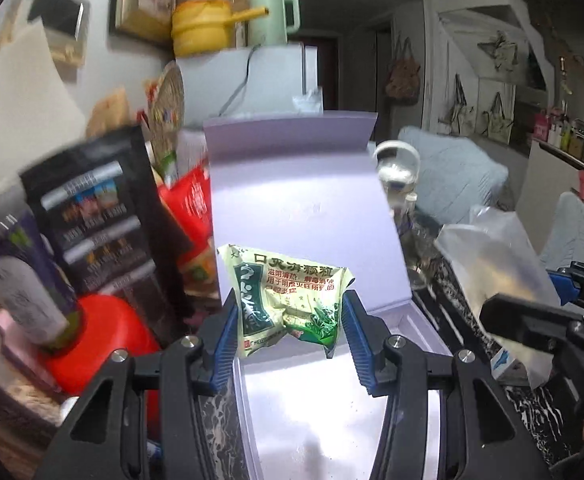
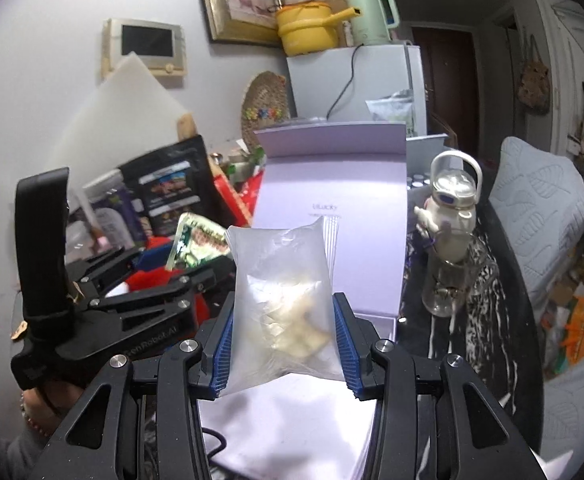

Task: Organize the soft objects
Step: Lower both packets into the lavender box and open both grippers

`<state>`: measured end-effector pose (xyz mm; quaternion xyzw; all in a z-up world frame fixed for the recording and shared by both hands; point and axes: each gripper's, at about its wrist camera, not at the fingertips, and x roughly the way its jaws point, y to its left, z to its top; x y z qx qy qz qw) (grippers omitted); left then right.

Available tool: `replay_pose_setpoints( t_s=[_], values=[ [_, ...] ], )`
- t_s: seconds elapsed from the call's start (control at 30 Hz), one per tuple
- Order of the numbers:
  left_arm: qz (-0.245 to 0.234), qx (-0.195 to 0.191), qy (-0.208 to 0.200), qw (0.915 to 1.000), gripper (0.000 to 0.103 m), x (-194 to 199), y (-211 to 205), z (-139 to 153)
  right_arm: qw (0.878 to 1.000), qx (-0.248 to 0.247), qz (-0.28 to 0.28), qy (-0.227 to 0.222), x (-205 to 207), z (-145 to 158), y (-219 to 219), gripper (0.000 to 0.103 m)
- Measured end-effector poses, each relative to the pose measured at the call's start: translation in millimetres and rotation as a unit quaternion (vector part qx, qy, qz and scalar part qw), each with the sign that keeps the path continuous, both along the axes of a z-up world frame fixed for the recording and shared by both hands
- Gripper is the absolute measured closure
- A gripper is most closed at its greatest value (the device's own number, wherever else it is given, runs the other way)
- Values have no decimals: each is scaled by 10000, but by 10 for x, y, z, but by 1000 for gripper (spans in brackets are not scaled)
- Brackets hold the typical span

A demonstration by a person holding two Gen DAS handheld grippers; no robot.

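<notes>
While both packets hang over the open lilac box, nothing dropped yet. Left gripper clamped on the green sachet, blue pads pinching its crumpled lower half from either side, so the printed top stands up clear and readable. Right gripper likewise clenched on the clear bag, gripped low across its width, pale lump of contents sagging at the bottom between the pads. Held low and upright like that, probably so the floppy film does not fold over the fingers or block the drop. Box lid propped up at the back as a wall, tray open just beyond both sets of fingertips, a sensible target for loose soft stuff on a table this crowded. Black pouch, red tub and bottle packed in tight on the left; kettle-shaped flask standing just right of the box. Each gripper visible in the other's view, side by side, near but apart. Next call, by the look of it: ease forward over the tray and let go one at a time. Risk: bag clinging to a pad, or sachet catching the rim.
</notes>
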<state>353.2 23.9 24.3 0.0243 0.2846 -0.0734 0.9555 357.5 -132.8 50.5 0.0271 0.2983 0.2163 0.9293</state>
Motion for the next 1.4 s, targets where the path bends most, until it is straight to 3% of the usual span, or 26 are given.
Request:
replay_pose_setpoints(
  t_s=[0.2, 0.47, 1.0, 1.13, 1.23, 1.3, 1.4],
  values=[
    [15, 118, 240, 9996, 55, 120, -60, -183, 9984, -117, -255, 497, 240, -289, -56, 59],
    [13, 318, 548, 9980, 55, 238, -139, -351, 9957, -259, -354, 817, 372, -491, -71, 59],
    [152, 119, 1153, 9931, 54, 488, -103, -673, 9875, -354, -396, 1486, 641, -883, -104, 57],
    [174, 105, 1397, 9900, 52, 554, -111, -750, 9852, -350, -383, 1631, 669, -935, -101, 51],
    [301, 154, 1546, 9874, 49, 574, -116, -782, 9847, -405, -443, 1635, 667, -928, -106, 41],
    [370, 190, 1526, 9874, 47, 560, -117, -776, 9850, -480, -458, 1590, 654, -909, -105, 41],
    [435, 239, 1437, 9884, 25, 517, -125, -736, 9854, -538, -469, 1543, 632, -874, -117, 40]
  ],
)
